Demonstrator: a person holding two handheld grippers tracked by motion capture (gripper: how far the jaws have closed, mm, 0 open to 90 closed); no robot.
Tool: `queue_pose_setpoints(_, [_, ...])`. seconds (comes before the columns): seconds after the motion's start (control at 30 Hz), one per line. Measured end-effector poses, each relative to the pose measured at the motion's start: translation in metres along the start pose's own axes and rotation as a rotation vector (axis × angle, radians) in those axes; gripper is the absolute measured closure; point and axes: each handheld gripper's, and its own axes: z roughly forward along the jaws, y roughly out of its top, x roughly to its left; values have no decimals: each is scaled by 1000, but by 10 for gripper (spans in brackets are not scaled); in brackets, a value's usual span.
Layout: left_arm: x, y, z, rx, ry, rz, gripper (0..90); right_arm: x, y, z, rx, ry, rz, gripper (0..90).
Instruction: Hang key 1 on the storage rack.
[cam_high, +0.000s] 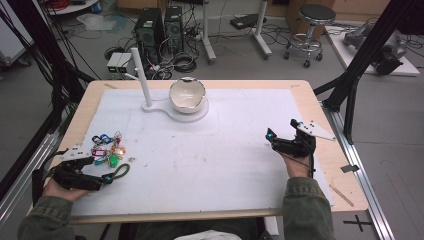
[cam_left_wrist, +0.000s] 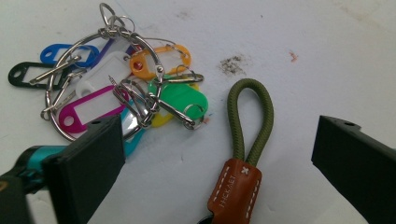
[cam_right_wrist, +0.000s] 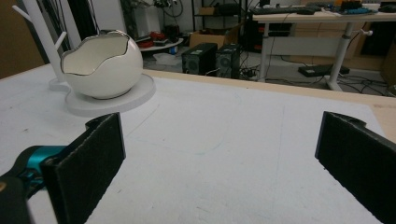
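A bunch of coloured plastic key tags on metal rings lies on the white mat at the front left. Beside it lies an olive cord loop with a brown leather tab. My left gripper rests low on the mat just behind that loop. In the left gripper view the cord loop and its leather tab lie between the wide-apart jaws of the left gripper, touching neither pad; the key tags lie to the upper left. My right gripper is open over bare mat, also seen as the right gripper.
A white egg-shaped bowl sits on a round white base at the table's far middle, with a white post beside it; the bowl shows ahead-left of the right gripper. The white mat covers most of the wooden table.
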Motion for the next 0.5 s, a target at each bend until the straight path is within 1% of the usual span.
queue_pose_setpoints(0.03, [-1, 0, 0, 0, -15, 11, 121, 0, 0, 0, -2, 1, -2, 6])
queue_pose_setpoints(0.07, [-1, -1, 0, 5, -22, 18, 121, 0, 0, 0, -2, 1, -2, 6])
queue_pose_setpoints(0.1, [-2, 0, 0, 19, -25, 32, 132, 0, 0, 0, 0, 4, 1, 7])
queue_pose_setpoints(0.13, [-2, 0, 0, 31, -24, 43, 132, 0, 0, 0, 0, 4, 1, 7])
queue_pose_setpoints(0.17, [-3, 0, 0, 43, -24, 58, 161, 0, 0, 0, -1, 2, 1, 6])
queue_pose_setpoints(0.2, [-3, 0, 0, 43, -24, 58, 172, 0, 0, 0, -1, 2, 1, 6])
queue_pose_setpoints(0.23, [-4, -1, 0, 56, -23, 71, 185, -1, 0, 0, 1, 2, 2, 6])
queue_pose_setpoints(0.3, [-4, -1, 0, 62, -24, 77, 213, -1, 0, 0, 1, 2, 2, 6])
queue_pose_setpoints(0.33, [-4, -1, 0, 66, -26, 82, 213, -1, 0, 0, 1, 2, 2, 6])
queue_pose_setpoints(0.37, [-4, -2, 0, 73, -32, 87, 246, -1, 0, 1, 0, 3, 1, 6])
queue_pose_setpoints(0.4, [-4, -2, 0, 74, -31, 91, 246, -1, 0, 1, 0, 3, 1, 6])
queue_pose_setpoints(0.43, [-5, -3, 1, 75, -30, 89, 278, -1, 0, 1, 4, 3, 6, 7])
queue_pose_setpoints(0.5, [-5, -3, 1, 79, -32, 93, 291, -1, 0, 0, 6, 4, 15, 7])
